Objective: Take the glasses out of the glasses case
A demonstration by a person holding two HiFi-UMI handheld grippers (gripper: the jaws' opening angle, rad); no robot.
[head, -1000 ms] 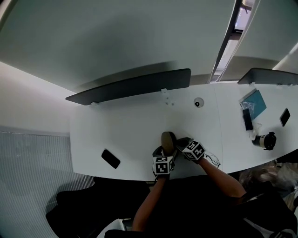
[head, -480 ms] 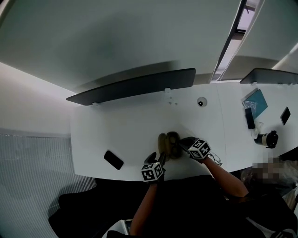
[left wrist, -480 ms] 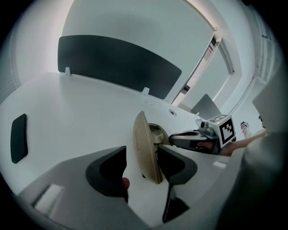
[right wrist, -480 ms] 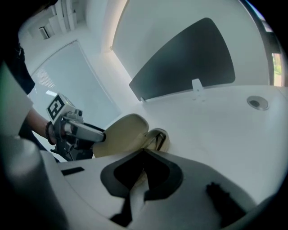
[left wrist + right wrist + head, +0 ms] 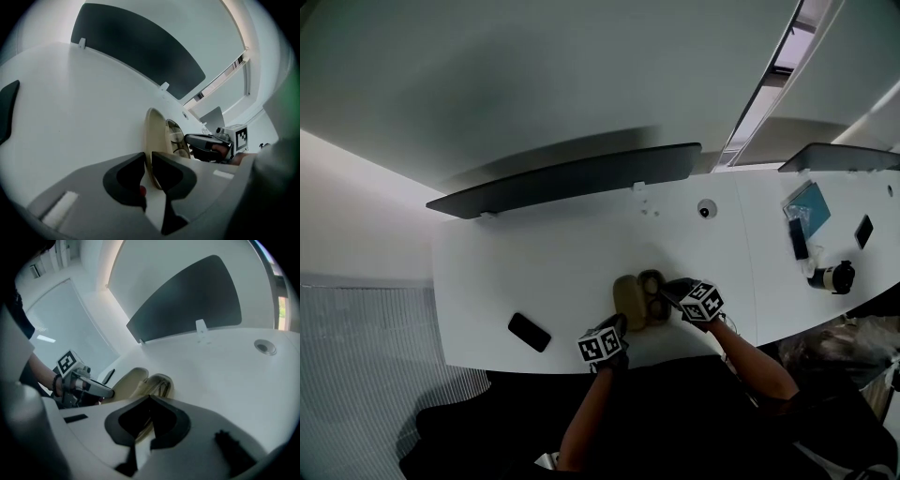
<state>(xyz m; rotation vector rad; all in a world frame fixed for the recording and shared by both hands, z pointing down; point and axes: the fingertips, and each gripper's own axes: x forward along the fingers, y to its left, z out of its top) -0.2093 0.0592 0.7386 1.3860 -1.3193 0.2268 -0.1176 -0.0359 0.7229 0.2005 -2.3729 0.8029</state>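
A tan glasses case [image 5: 639, 296] lies open on the white desk [image 5: 534, 262]. Its lid [image 5: 154, 136] is swung out to the left, and the glasses [image 5: 178, 140] rest in the base [image 5: 159, 383]. My left gripper [image 5: 619, 324] [image 5: 149, 158] is at the lid's near edge. Its jaws are closing, almost together, with the lid's rim pinched between them. My right gripper [image 5: 668, 289] [image 5: 150, 399] is shut on the base's right end, with tan case wall showing between its fingers.
A black phone [image 5: 529, 332] lies at the left near the desk's front edge. A dark divider panel [image 5: 572, 178] runs along the back, with a round grommet [image 5: 705, 209] near it. The neighbouring desk at the right holds a teal notebook [image 5: 811, 204] and a small dark device [image 5: 836, 277].
The left gripper has moved left and toward the front edge. The case has gone from nearly closed and upright to open, with the lid laid out to the left. The right gripper stayed put.
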